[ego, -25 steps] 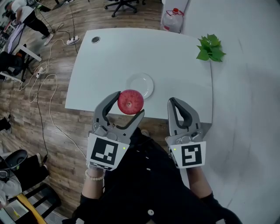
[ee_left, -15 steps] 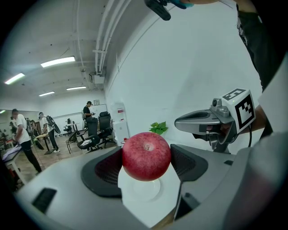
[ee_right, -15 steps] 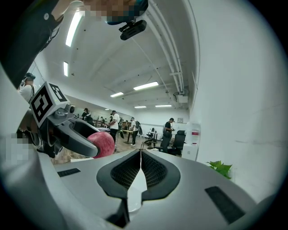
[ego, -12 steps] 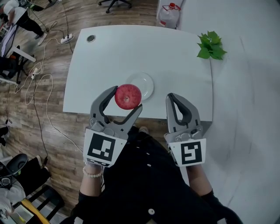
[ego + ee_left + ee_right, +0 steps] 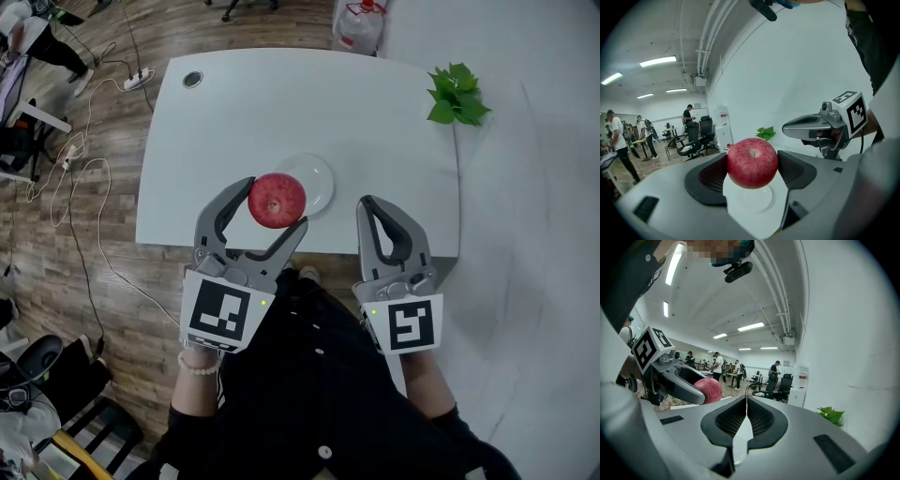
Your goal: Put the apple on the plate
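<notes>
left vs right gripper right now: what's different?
The left gripper is shut on the apple, jaws apart around it; the right gripper is shut with nothing between its pads. The left one points over the plate; the right one sits to the plate's right, by the near edge of the table. Both are grey, carry a marker cube and point away from the person.
</notes>
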`<state>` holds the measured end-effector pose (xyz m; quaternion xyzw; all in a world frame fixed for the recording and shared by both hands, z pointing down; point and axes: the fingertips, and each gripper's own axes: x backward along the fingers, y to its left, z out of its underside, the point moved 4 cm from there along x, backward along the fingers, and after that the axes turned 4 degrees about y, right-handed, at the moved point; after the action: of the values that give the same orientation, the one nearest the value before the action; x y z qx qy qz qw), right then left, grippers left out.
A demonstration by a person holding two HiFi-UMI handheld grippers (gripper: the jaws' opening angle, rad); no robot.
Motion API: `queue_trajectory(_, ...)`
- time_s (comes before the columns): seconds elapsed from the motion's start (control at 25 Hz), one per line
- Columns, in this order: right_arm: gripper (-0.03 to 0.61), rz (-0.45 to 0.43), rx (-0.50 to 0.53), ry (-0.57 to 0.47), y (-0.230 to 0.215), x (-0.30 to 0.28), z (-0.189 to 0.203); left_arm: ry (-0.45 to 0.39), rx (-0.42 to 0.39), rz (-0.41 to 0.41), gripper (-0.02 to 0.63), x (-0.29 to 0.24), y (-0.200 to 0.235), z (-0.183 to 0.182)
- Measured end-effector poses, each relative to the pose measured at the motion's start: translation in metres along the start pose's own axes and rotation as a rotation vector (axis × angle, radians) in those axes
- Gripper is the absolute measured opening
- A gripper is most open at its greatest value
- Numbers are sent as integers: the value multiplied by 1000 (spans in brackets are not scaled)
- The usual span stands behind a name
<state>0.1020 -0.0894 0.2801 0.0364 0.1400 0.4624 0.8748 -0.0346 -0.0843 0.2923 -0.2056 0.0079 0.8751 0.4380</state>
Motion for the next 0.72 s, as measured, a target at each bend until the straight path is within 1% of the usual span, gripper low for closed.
queue_trajectory(0.12,43,14,-4,5,1,-2,-1,9,15,6,350,-1,3,2)
queue_trajectory(0.24,43,27,-8,13,2,-2,1,7,13,17,351,-3,5,4)
queue_trajectory(0.36,43,35,-7,23,4,-3,2,-1,-16,37,350,-6,7,6)
queue_trajectory(0.52,43,43,-16,42,5,-4,4,24,12,36,351,-10,10,7)
queue_trajectory(0.72,43,57,-11,61,3,-4,9,9,-35,72,350,-22,11,13)
